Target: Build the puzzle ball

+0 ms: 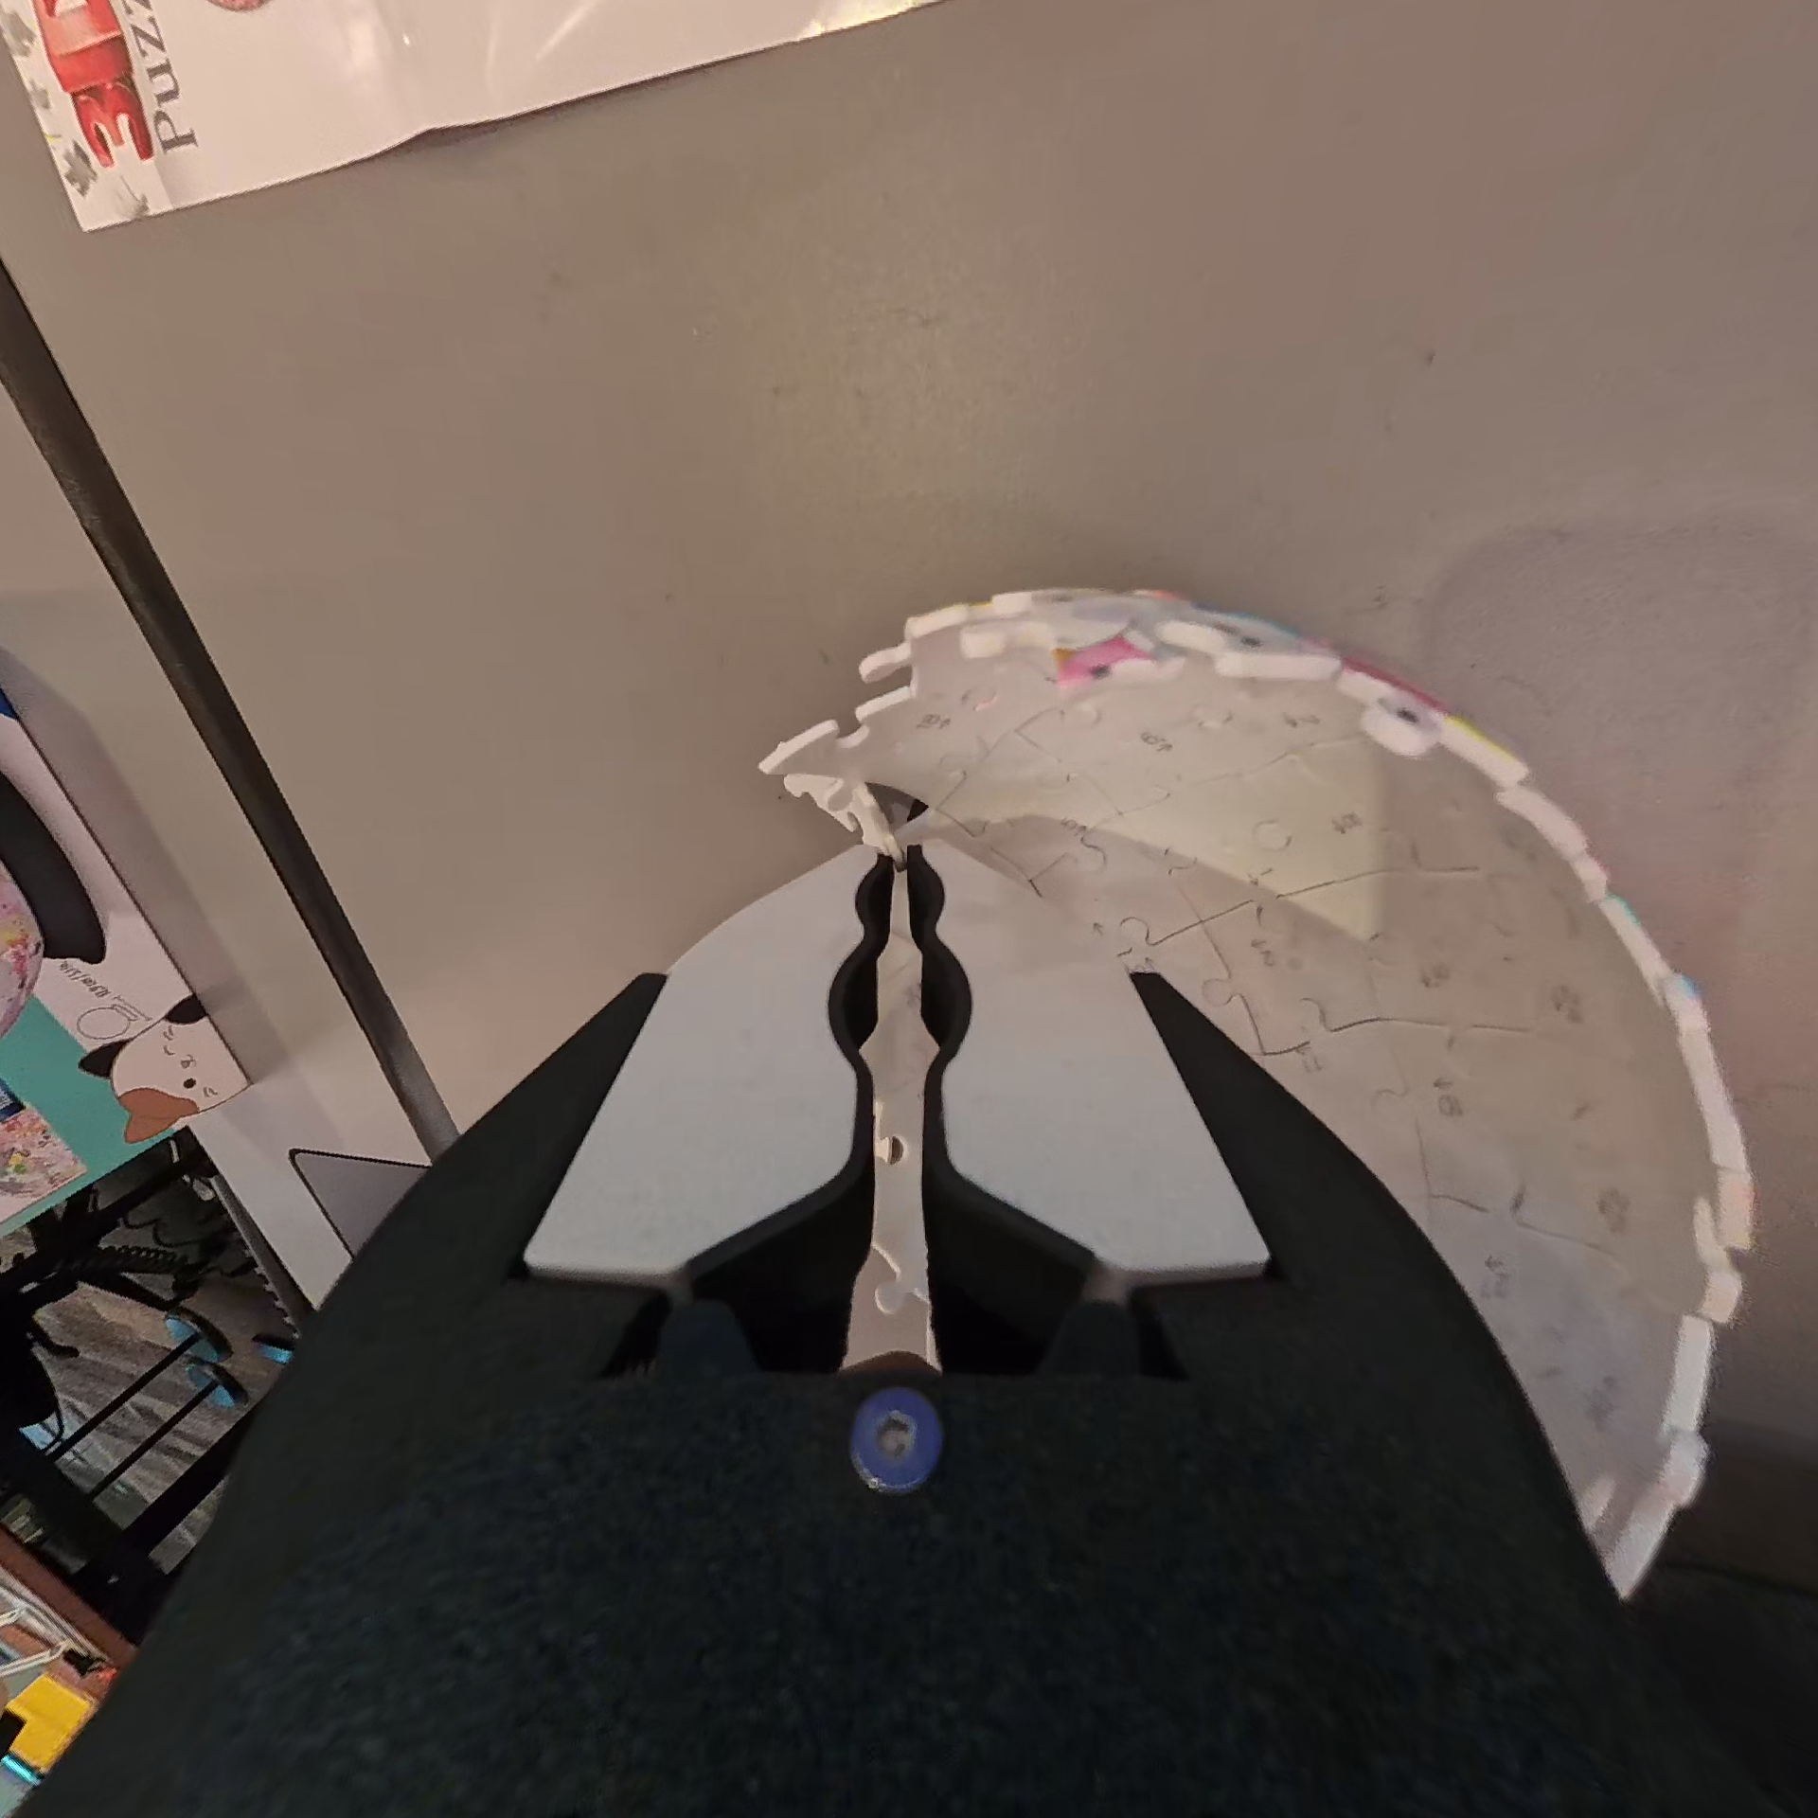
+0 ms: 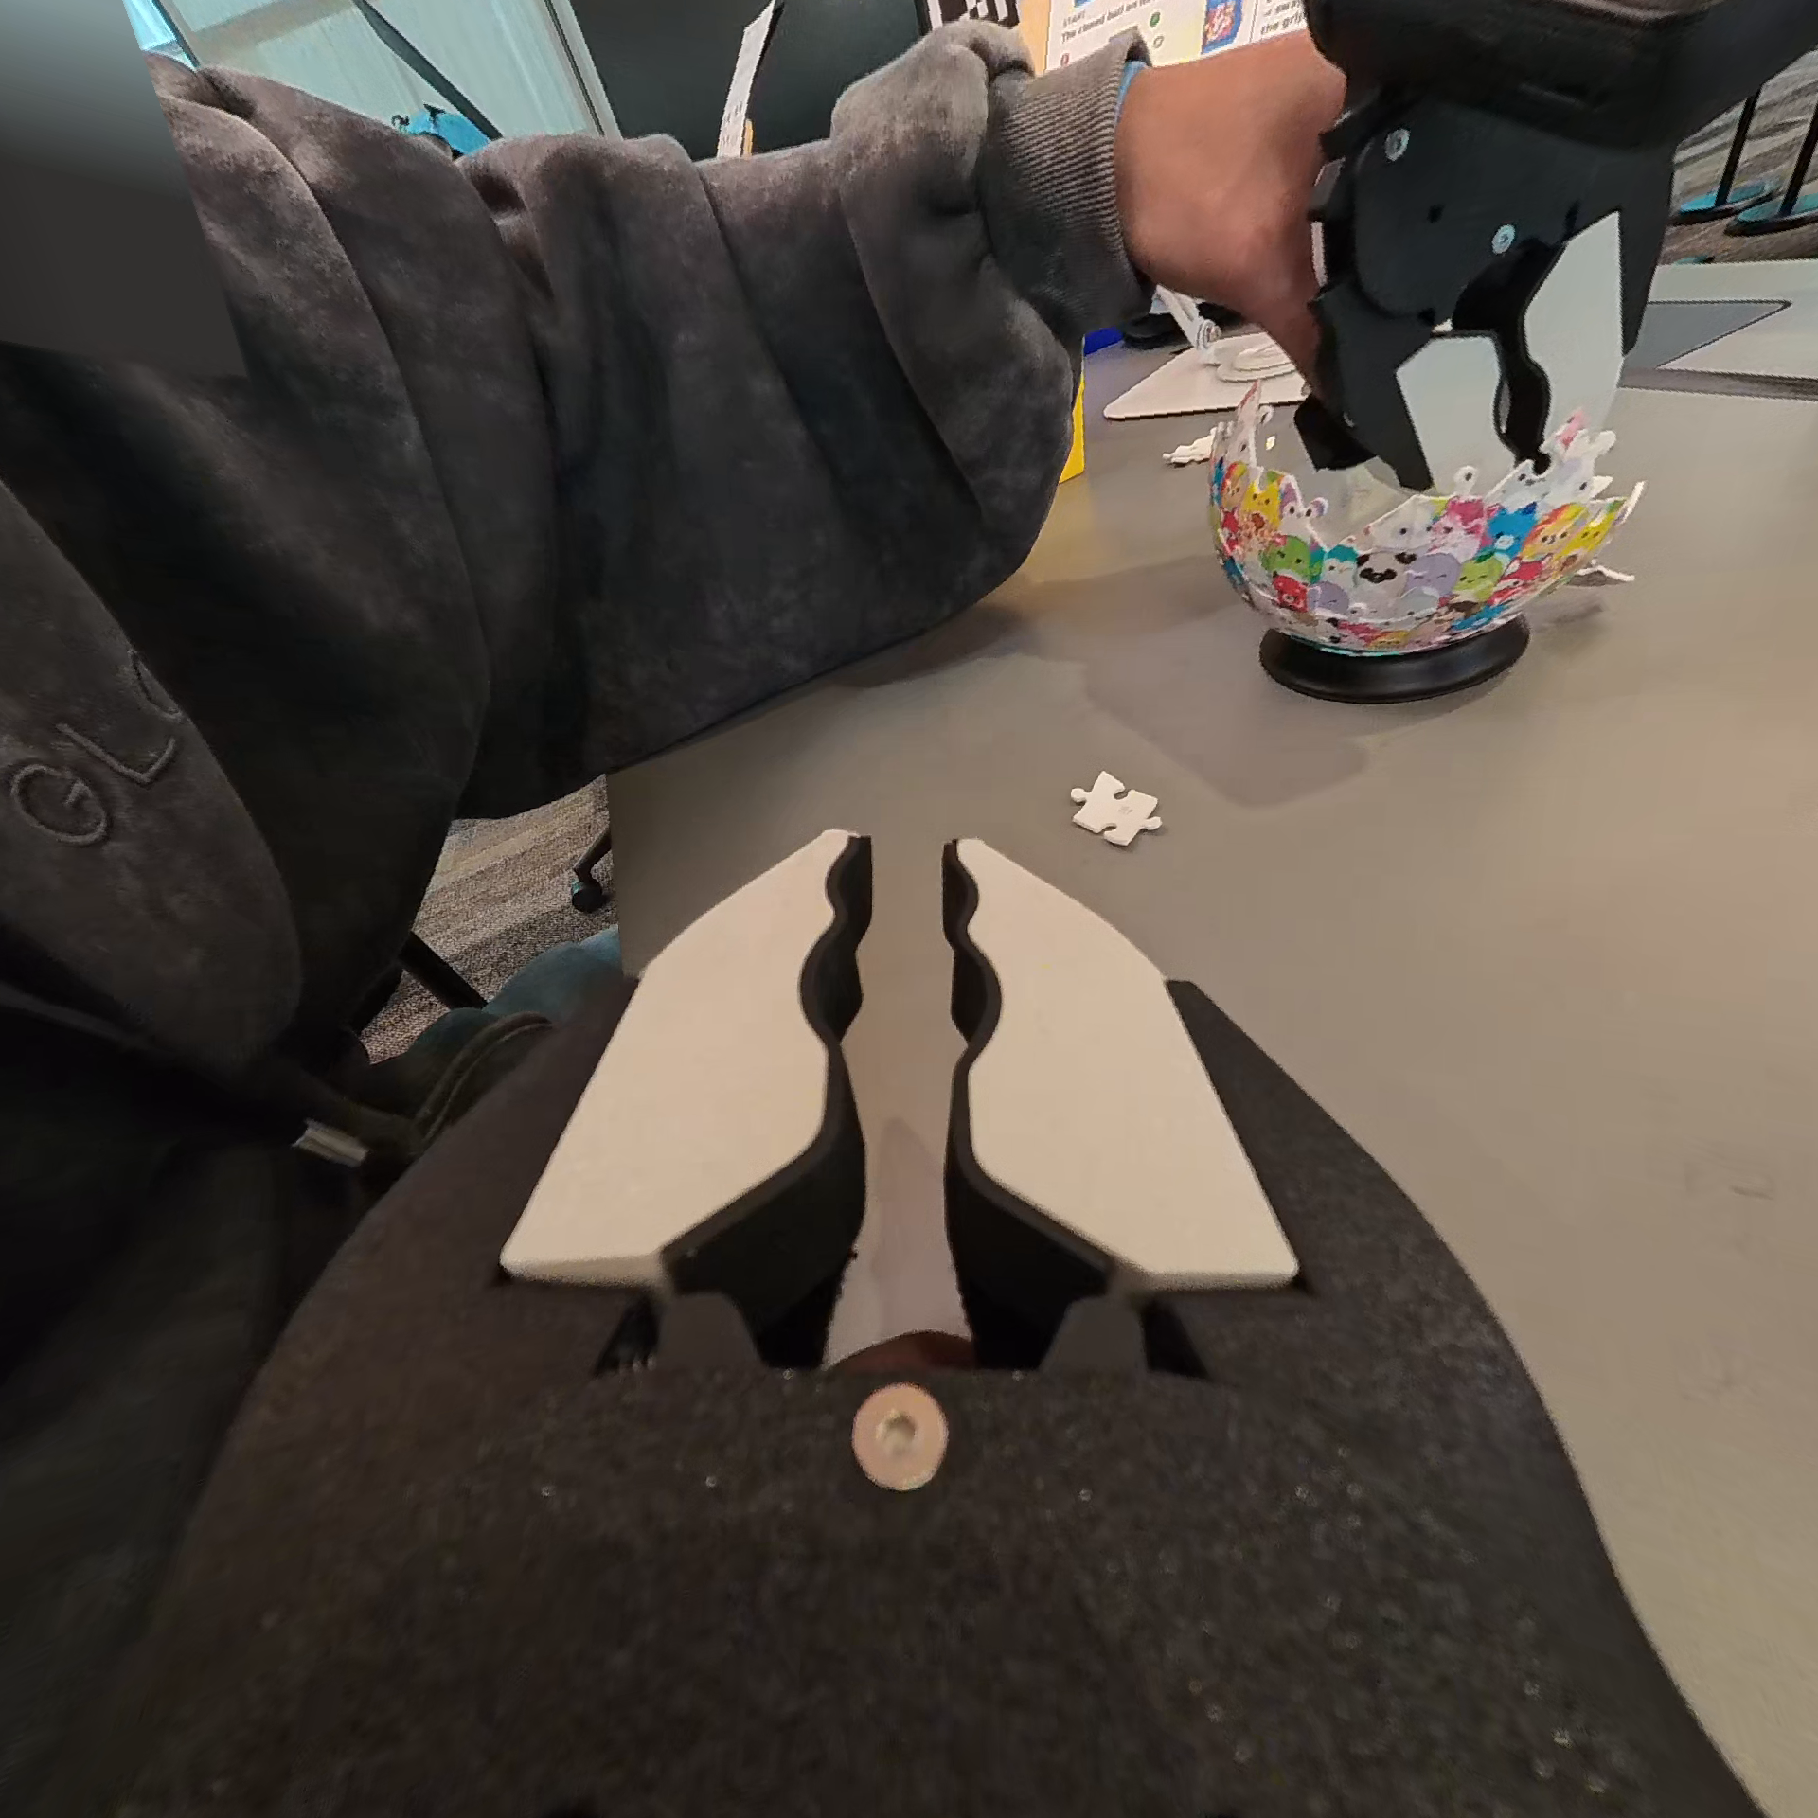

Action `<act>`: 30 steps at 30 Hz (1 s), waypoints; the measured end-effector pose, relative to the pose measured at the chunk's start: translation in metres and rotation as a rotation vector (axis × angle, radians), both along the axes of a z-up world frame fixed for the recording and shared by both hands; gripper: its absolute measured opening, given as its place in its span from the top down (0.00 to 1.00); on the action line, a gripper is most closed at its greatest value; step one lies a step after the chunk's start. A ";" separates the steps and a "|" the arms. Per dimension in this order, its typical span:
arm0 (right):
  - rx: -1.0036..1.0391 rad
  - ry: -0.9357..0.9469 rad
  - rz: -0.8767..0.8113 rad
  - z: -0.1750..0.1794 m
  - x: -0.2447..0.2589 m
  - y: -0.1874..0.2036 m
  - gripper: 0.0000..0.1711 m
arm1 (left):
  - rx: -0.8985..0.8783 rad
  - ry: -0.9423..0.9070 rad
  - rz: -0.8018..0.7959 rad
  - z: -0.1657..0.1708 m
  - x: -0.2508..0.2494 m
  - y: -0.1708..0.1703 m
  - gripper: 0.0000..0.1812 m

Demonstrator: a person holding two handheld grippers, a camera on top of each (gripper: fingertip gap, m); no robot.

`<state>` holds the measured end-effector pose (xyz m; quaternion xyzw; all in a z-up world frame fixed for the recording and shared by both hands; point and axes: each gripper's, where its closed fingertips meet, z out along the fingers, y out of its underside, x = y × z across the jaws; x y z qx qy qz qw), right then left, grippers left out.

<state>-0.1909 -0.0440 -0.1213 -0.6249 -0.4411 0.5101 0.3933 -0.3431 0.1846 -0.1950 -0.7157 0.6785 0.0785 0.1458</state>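
Note:
The half-built puzzle ball (image 1: 1377, 984) is an open shell, white inside, with colourful cartoon animals outside (image 2: 1397, 561), and it rests on a black ring stand (image 2: 1392, 669). My left gripper (image 1: 897, 861) is shut on a white puzzle piece (image 1: 866, 812) that stands edge-on at the shell's jagged rim. The right wrist view shows this gripper (image 2: 1535, 460) reaching down onto the rim. My right gripper (image 2: 907, 846) is open and empty, low over the grey table (image 2: 1279, 984) near its front edge. A loose white piece (image 2: 1117, 809) lies ahead of it to the right.
A person's dark sleeve (image 2: 590, 393) and hand (image 2: 1220, 197) cross the left and top of the right wrist view. A printed sheet (image 1: 295, 79) lies at the table's far end. A black pole (image 1: 197, 689) and a puzzle box (image 1: 118, 1082) are at the left. Some 30 cm of space lies between my two pairs of fingers.

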 end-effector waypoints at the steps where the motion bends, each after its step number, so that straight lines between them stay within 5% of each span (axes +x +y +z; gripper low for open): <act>1: -0.001 -0.002 0.000 0.000 0.000 0.000 0.92 | -0.002 -0.002 0.000 0.001 0.000 -0.001 0.99; 18: -0.050 -0.003 -0.017 -0.001 0.000 0.015 0.89 | 0.072 -0.123 -0.017 0.051 -0.013 -0.019 0.99; 23: -0.165 0.015 -0.006 0.030 -0.013 0.056 0.82 | 0.321 -0.200 -0.108 0.120 -0.005 -0.039 0.99; 30: -0.525 0.011 0.085 0.091 -0.059 0.124 0.73 | 0.918 0.064 -0.405 0.190 0.033 -0.096 0.99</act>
